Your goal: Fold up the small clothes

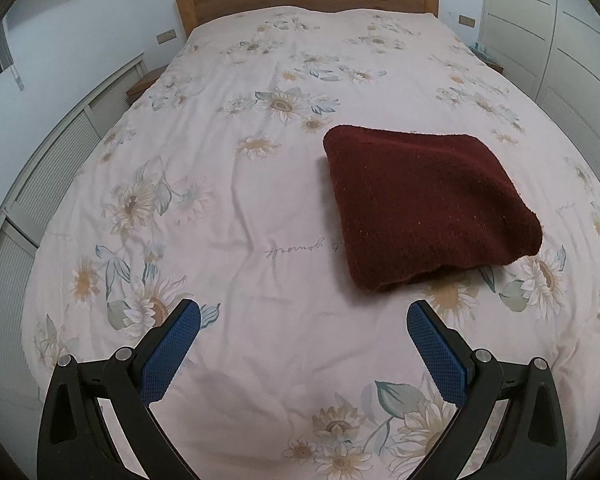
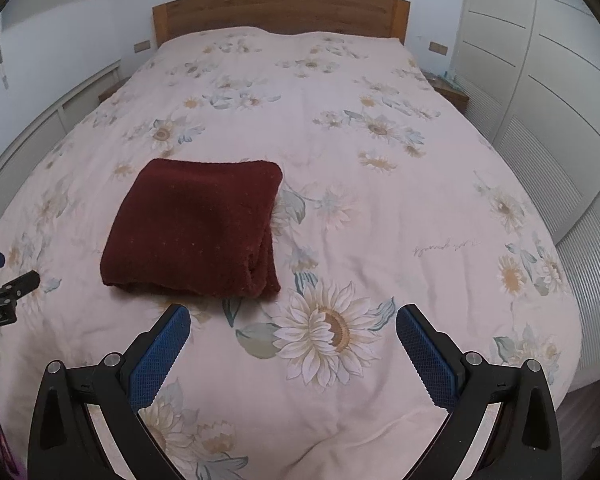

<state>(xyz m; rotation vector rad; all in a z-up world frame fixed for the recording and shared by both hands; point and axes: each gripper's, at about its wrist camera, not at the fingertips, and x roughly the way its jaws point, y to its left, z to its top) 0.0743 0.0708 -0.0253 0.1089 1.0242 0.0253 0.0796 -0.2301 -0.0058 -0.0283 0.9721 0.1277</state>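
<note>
A dark red knitted garment (image 1: 424,204) lies folded into a thick square on the floral bed cover (image 1: 236,208). In the right wrist view the garment (image 2: 196,228) lies left of centre. My left gripper (image 1: 303,316) is open and empty, above the cover, near and left of the garment's front edge. My right gripper (image 2: 293,318) is open and empty, just in front of the garment's front right corner, over a large printed sunflower. The left gripper's tip (image 2: 4,272) shows at the left edge of the right wrist view.
The bed has a wooden headboard (image 1: 308,0) at the far end. White slatted panels (image 1: 40,184) run along the left side and white wardrobe doors (image 2: 540,92) along the right. A small bedside table (image 2: 448,88) stands at the far right.
</note>
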